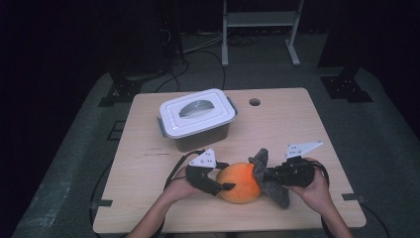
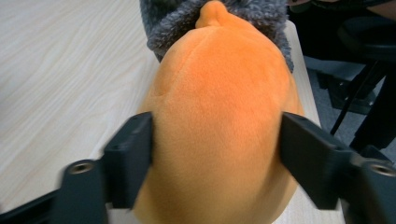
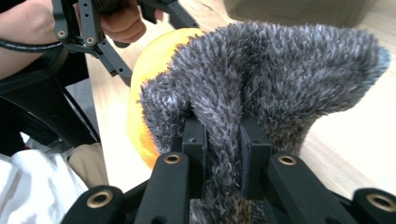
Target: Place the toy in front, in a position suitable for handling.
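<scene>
Near the table's front edge, left gripper (image 1: 224,179) jaws are squeezing the orange plush (image 1: 238,182) half-open while the right gripper (image 1: 261,173) is pinching the grey cloth (image 1: 275,191) tight, so I'd be pulling slowly.

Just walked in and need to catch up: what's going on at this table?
A person works with two handheld grippers. The left gripper clamps an orange plush toy at the table's near edge. The right gripper is pinched shut on a fuzzy grey cloth pressed against the toy. A lidded plastic box sits behind, untouched.
</scene>
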A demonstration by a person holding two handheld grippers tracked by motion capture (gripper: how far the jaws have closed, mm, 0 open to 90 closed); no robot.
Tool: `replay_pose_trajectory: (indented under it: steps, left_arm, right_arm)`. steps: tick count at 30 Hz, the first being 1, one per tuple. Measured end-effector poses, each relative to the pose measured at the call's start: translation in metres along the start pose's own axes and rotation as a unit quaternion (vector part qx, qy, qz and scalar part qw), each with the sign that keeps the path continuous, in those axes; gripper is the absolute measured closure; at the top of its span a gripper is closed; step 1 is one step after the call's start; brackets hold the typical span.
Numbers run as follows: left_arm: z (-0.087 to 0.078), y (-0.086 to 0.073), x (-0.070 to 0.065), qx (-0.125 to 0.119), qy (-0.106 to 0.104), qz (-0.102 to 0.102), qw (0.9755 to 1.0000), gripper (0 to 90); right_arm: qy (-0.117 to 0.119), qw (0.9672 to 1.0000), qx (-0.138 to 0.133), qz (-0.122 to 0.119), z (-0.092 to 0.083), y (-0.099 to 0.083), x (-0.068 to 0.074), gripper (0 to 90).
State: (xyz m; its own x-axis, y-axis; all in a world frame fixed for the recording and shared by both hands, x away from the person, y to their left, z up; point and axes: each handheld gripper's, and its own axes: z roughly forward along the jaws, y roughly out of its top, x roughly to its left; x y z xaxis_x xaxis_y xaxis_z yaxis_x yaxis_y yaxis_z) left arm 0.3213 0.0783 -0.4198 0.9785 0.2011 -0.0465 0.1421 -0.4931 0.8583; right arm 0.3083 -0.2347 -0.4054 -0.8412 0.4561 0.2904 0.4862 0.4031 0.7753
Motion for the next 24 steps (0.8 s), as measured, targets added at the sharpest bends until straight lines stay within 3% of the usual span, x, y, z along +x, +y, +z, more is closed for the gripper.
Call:
replay_pose_trajectory:
  steps: [4, 6, 8, 10, 14, 18, 24]
  left_arm:
    - [0.001, 0.001, -0.002, -0.002, -0.004, 0.004, 1.0000, 36.0]
    - [0.003, 0.002, -0.004, -0.002, -0.005, 0.007, 1.0000, 36.2]
    - [0.004, 0.003, -0.005, 0.000, -0.002, 0.010, 0.9999, 36.3]
    - [0.002, 0.001, -0.002, -0.013, -0.006, -0.010, 0.9998, 36.7]
    - [-0.003, 0.000, 0.003, -0.036, -0.011, -0.030, 0.9988, 40.8]
    - [-0.003, 0.003, 0.001, -0.033, -0.016, -0.022, 0.9991, 41.7]
    - [0.002, 0.003, -0.003, -0.029, -0.010, -0.009, 0.9995, 35.3]
  right_arm:
    - [-0.023, 0.9995, -0.008, -0.020, -0.009, 0.009, 0.010, 75.1]
    - [-0.018, 0.9989, -0.028, -0.032, -0.012, 0.016, 0.018, 75.2]
    - [-0.020, 0.9982, -0.031, -0.047, -0.011, 0.023, 0.026, 75.2]
    - [-0.022, 0.9979, -0.020, -0.057, -0.006, 0.025, 0.029, 75.2]
    - [-0.014, 0.9990, -0.019, -0.037, -0.004, 0.015, 0.018, 75.2]
    - [-0.008, 0.9998, -0.011, -0.016, -0.007, 0.005, 0.009, 75.1]
    - [-0.019, 0.9987, -0.015, -0.045, -0.011, 0.020, 0.023, 75.2]
